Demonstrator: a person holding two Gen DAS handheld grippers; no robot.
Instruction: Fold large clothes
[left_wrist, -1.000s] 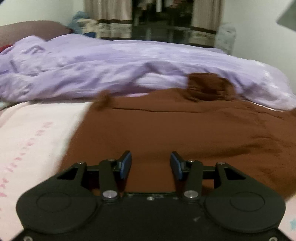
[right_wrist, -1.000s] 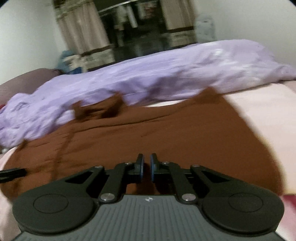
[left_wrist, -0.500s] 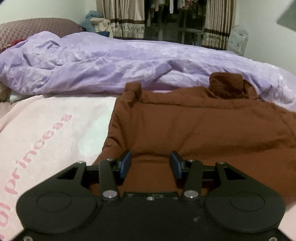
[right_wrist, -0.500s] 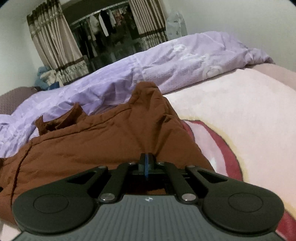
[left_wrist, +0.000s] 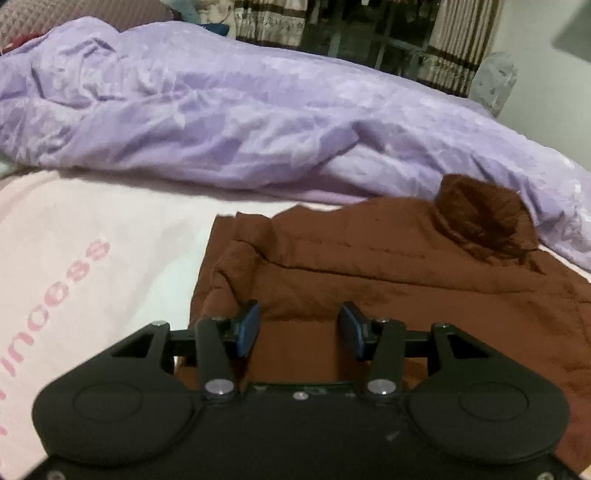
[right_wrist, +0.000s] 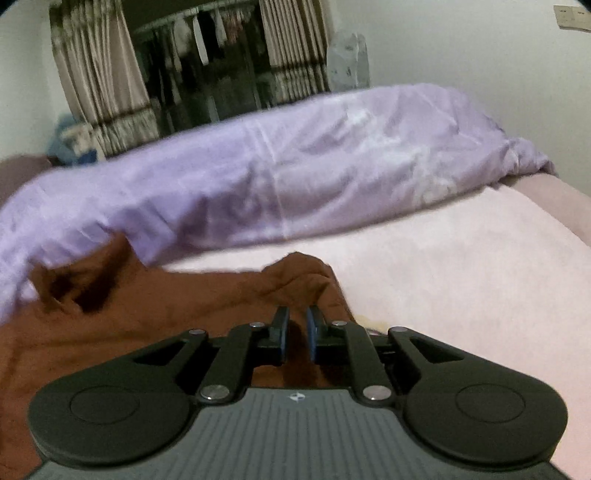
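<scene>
A large brown garment (left_wrist: 388, 280) lies spread on the pink blanket, its collar (left_wrist: 480, 221) at the far side against the purple duvet. My left gripper (left_wrist: 299, 328) is open and empty, just above the garment's near left part. In the right wrist view the garment (right_wrist: 147, 317) fills the left and centre, with a bunched corner (right_wrist: 299, 269) ahead. My right gripper (right_wrist: 297, 332) stands over that right edge with a narrow gap between the pads; brown cloth shows in the gap, and I cannot tell whether it is pinched.
A crumpled purple duvet (left_wrist: 221, 110) runs across the far side of the bed; it also shows in the right wrist view (right_wrist: 295, 166). The pink blanket (left_wrist: 74, 258) with pink lettering lies left; pink blanket (right_wrist: 461, 277) lies right. Curtains and a dark wardrobe stand behind.
My right gripper was fully shut half a second ago and now shows a small gap, and it has swung over the garment's right corner. My left gripper stayed open and shifted slightly.
</scene>
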